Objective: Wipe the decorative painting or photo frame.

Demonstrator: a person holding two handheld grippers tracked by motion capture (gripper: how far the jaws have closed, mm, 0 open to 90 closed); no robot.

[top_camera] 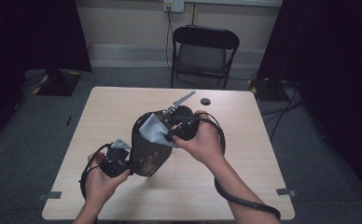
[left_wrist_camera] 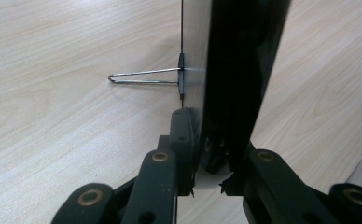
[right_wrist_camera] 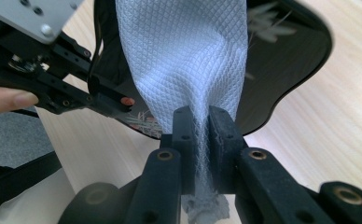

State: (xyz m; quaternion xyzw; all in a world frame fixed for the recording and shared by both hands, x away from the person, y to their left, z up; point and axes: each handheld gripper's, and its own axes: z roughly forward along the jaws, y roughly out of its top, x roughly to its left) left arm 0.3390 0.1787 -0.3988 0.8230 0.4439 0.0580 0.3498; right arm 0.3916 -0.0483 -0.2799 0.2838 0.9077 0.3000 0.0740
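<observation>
Being drawn from the dark bag (top_camera: 147, 148), steadied by the clamped left tongs (top_camera: 131, 169), the grey cloth (right_wrist_camera: 188, 60) is pinched in the right tongs (right_wrist_camera: 201, 128), part-way out.

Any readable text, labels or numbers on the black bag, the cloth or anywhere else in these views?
None can be read.
The black bag carries a floral print, not letters.
The grey cloth has a plain waffle weave.
The wall socket is too small to tell any marking.
</observation>
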